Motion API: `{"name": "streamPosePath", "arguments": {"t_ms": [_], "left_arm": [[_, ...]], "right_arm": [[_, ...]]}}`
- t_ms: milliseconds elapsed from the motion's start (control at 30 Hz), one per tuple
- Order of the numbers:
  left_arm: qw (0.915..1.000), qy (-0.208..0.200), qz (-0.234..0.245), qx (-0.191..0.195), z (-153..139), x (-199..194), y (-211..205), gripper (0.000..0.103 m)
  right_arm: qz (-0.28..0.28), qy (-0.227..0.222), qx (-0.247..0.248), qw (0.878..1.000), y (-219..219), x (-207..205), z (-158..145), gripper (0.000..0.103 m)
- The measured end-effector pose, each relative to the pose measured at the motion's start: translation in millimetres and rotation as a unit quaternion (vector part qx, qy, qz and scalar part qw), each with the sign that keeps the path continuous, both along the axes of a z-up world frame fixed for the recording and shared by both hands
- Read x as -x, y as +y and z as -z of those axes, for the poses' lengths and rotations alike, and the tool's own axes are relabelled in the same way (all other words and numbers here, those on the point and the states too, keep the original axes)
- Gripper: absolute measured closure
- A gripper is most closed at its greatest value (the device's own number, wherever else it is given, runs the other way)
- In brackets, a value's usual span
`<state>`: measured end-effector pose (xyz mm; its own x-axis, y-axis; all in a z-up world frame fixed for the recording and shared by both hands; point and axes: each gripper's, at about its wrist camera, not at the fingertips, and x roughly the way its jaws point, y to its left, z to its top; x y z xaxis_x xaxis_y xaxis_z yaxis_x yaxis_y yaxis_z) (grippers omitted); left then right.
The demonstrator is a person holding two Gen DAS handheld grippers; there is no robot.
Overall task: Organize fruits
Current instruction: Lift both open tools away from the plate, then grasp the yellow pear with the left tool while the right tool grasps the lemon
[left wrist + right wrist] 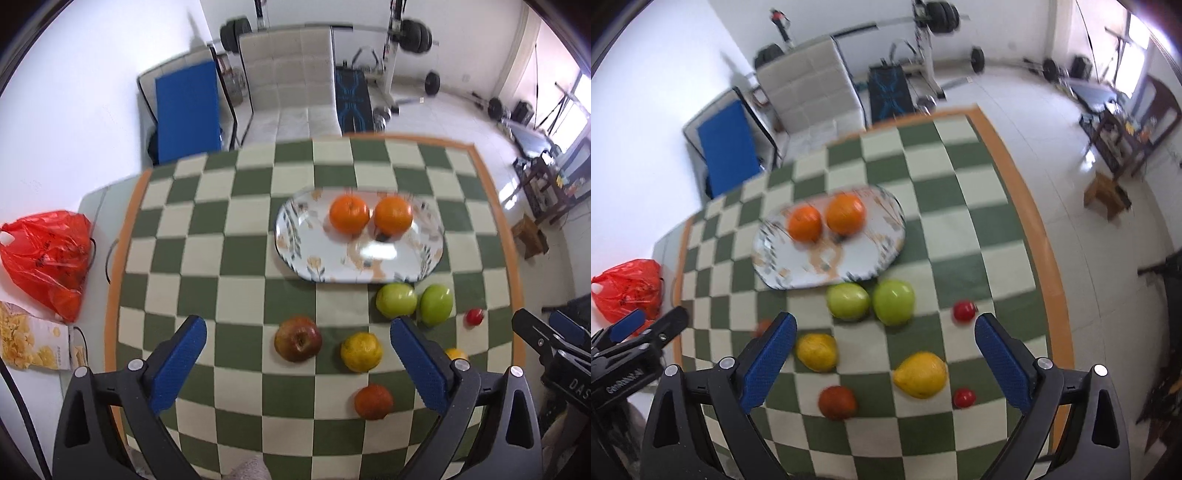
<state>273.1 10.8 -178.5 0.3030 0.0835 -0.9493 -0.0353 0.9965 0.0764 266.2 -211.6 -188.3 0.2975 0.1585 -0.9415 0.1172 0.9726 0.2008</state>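
Checkered green-and-cream cloth with an orange border covers the counter point(236, 258); home-gym gear and a white padded chair sit behind. Left gripper point(297, 347) jaws spread wide, empty, hovering above the near part of the cloth. Right gripper point(884, 345) jaws also spread, nothing held.

Oval floral-print white plate point(317, 258) lies well beyond both sets of jaws, carrying two round orange oranges point(349, 219) touching side by side at its far part. Rest of the plate is bare.

Still loose on the cloth: two glossy green apples point(870, 301) just short of the plate's near rim; red-brown apple point(298, 338) and a yellow lemon point(360, 351) between the left jaws; second pear-shaped yellow lemon point(920, 374) between the right jaws; dark orange-red round fruit point(837, 402) nearer the camera; two small red cherry tomatoes point(964, 311).

Judged progress: early, two pieces plated, about eight left. Red plastic bag point(48, 258) sits off the cloth, outside the left jaw.
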Motion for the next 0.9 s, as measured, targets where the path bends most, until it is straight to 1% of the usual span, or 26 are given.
{"name": "streamPosePath", "arguments": {"t_ms": [33,133,167,233,333,467,633,733,800,867,900], "left_arm": [[0.9998,0.02,0.003,0.005,13.1,-1.3,-2.9,0.001],[0.9963,0.082,0.012,0.022,54.7,-2.8,-14.9,0.001],[0.995,0.096,0.016,0.024,64.8,-2.9,-18.5,0.001],[0.9917,0.123,0.027,0.024,87.3,-3.9,-27.7,0.001],[0.9867,0.156,0.042,0.024,112.5,-8.6,-37.6,0.001],[0.9792,0.195,0.048,0.029,144.1,-17.2,-46.6,0.001],[0.9736,0.215,0.076,0.011,167.1,-21.5,-63.0,0.001],[0.9709,0.218,0.098,-0.005,176.2,-21.9,-73.4,0.001],[0.9685,0.223,0.11,-0.012,181.8,-21.4,-79.2,0.008],[0.9654,0.231,0.119,-0.019,188.9,-19.9,-83.7,0.018],[0.9644,0.234,0.122,-0.021,191.6,-19.2,-85.4,0.021]], "right_arm": [[0.006,0.026,-0.004,1.0,-7.1,1.7,22.1,0.004],[0.015,0.087,-0.02,0.996,-18.3,8.4,71.6,0.004],[0.018,0.109,-0.024,0.994,-21.0,12.6,89.9,0.005],[0.021,0.132,-0.03,0.991,-23.4,19.6,113.7,0.007],[0.028,0.158,-0.039,0.986,-24.6,29.3,142.8,0.013],[0.032,0.175,-0.047,0.983,-22.3,35.0,163.0,0.014],[0.031,0.184,-0.048,0.981,-19.4,34.1,172.9,0.014],[0.03,0.187,-0.048,0.981,-17.6,33.1,176.0,0.014],[0.028,0.189,-0.048,0.98,-19.1,28.3,175.8,0.014],[0.026,0.192,-0.048,0.98,-17.8,26.6,177.7,0.018],[0.026,0.193,-0.047,0.98,-16.5,25.1,179.5,0.018]]}}
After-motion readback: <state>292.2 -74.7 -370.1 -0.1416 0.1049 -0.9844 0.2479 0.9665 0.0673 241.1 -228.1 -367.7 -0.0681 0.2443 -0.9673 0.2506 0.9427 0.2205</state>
